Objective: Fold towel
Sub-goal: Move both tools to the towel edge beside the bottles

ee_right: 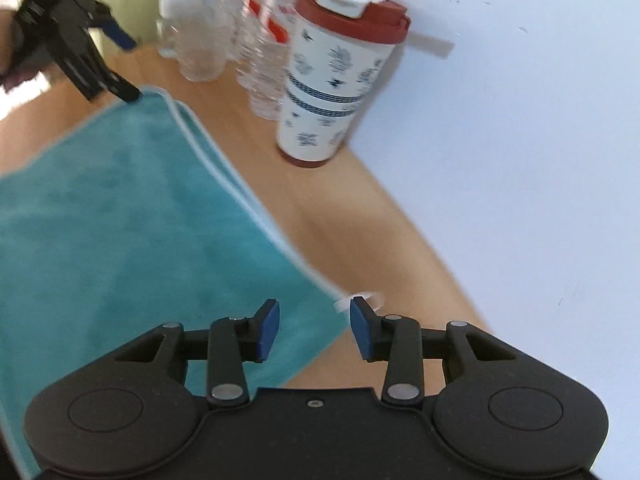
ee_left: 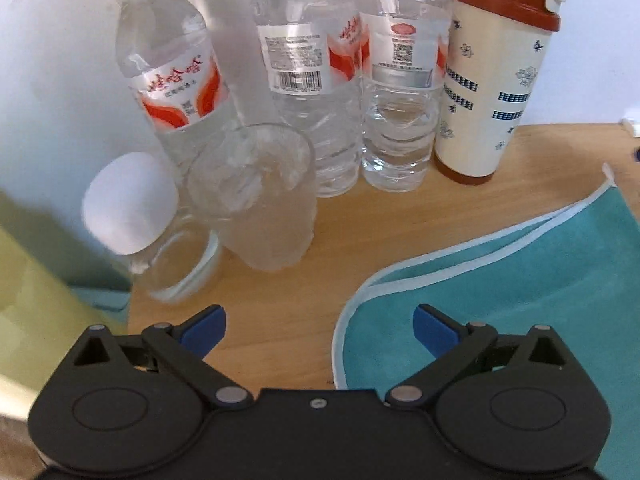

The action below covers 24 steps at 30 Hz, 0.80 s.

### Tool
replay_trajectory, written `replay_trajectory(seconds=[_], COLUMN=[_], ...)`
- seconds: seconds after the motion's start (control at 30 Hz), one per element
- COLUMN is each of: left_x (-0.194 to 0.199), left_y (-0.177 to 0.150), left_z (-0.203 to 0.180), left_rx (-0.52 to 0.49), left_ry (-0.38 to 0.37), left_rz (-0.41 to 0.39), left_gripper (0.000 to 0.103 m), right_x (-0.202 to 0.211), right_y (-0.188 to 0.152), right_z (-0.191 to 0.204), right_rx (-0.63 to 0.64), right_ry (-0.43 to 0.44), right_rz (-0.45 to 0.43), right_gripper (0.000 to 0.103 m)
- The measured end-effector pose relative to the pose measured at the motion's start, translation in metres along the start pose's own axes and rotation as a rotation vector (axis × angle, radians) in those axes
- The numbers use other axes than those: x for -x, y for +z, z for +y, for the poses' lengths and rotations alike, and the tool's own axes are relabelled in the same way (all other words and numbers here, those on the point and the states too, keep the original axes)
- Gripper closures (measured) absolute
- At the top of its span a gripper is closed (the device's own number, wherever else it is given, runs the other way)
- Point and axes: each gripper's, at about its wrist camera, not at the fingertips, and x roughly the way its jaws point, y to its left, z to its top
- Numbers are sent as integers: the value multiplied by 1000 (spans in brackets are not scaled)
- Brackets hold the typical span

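Note:
A teal towel [ee_left: 500,304] with a pale blue hem lies on the wooden table, two layered edges showing along its far side. My left gripper [ee_left: 320,324] is open and empty, its right finger over the towel's left corner. In the right wrist view the towel [ee_right: 120,220] fills the left half. My right gripper [ee_right: 314,328] is open and empty, straddling the towel's near right corner with its white tag. The left gripper [ee_right: 120,64] shows at the towel's far corner, open.
Three clear water bottles [ee_left: 308,76] stand along the white wall, with a cream cup with a red lid [ee_left: 492,76], a glass tumbler [ee_left: 260,196] and a small white-capped jar [ee_left: 160,232]. The cup [ee_right: 336,80] stands right of the towel. Bare wood [ee_right: 360,220] runs along the wall.

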Motion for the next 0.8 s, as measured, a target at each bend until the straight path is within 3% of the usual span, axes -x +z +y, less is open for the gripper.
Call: replay_trajectory(seconds=[0.27, 0.37, 0.6, 0.67, 0.7, 0.77, 0.8], left_x=[-15, -22, -33, -34, -34, -35, -36], left_y=[2, 5, 9, 10, 11, 11, 11], left_z=[13, 18, 16, 17, 19, 20, 20], left_rx=[0, 36, 60, 85, 103, 128, 134], left_ry=[-127, -205, -262, -284, -294, -301, -299], left_rz=[28, 44, 92, 101, 108, 110, 110], left_gripper=[1, 20, 26, 40, 49, 56, 68], right_x=[-31, -42, -62, -59, -57, -52, -48], right_y=[17, 21, 26, 24, 23, 21, 20], right_z=[-3, -8, -15, -17, -18, -18, -18], right_rx=[113, 154, 113, 117, 121, 138, 139], right_ry=[52, 61, 133, 163, 179, 193, 205], right_rz=[107, 136, 181, 194, 200, 207, 205], right_gripper=[59, 59, 60, 73, 96, 97, 97])
